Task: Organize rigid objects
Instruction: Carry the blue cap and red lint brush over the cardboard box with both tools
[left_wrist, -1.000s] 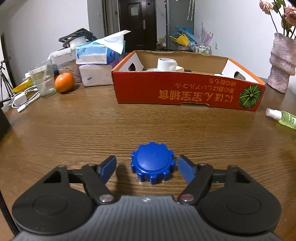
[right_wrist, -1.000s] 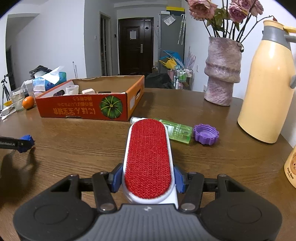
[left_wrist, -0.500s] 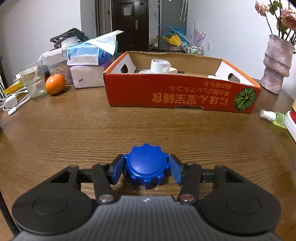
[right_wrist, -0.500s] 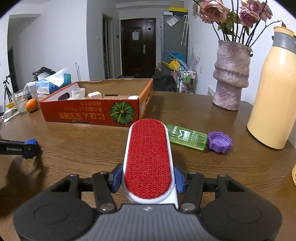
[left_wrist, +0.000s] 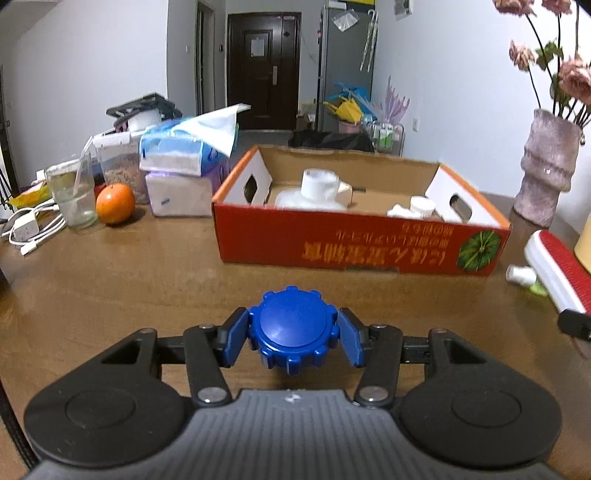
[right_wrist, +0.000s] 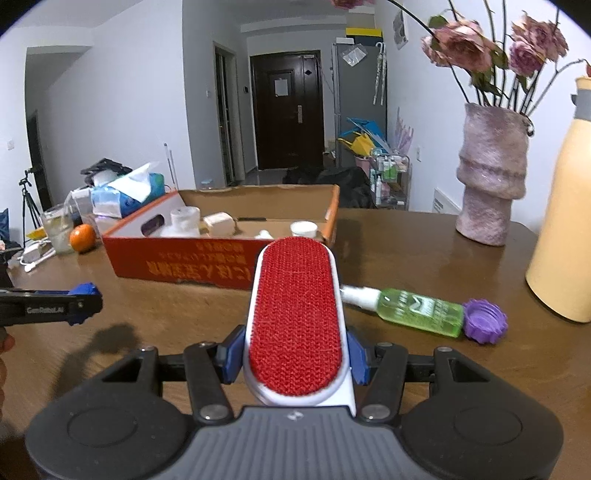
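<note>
Left gripper (left_wrist: 291, 334) clamps a blue ridged plastic cap (left_wrist: 291, 328); right gripper (right_wrist: 295, 358) pinches a red-faced white lint brush (right_wrist: 295, 317), long axis pointing forward. Both face the red cardboard box (left_wrist: 354, 243), straight ahead of the left.

A blue ridged cap (left_wrist: 293, 328) sits flat side up, pinched between blue fingers (left_wrist: 232, 338). A red-faced lint brush (right_wrist: 295, 317) — white-bodied — points toward 12 o'clock, clamped likewise. At its 2 o'clock lie a green spray bottle (right_wrist: 417, 308) and a purple cap (right_wrist: 484, 320) — touching, on the tabletop (right_wrist: 406, 258). The cardboard box (left_wrist: 354, 240) stands open at 12 o'clock.
</note>
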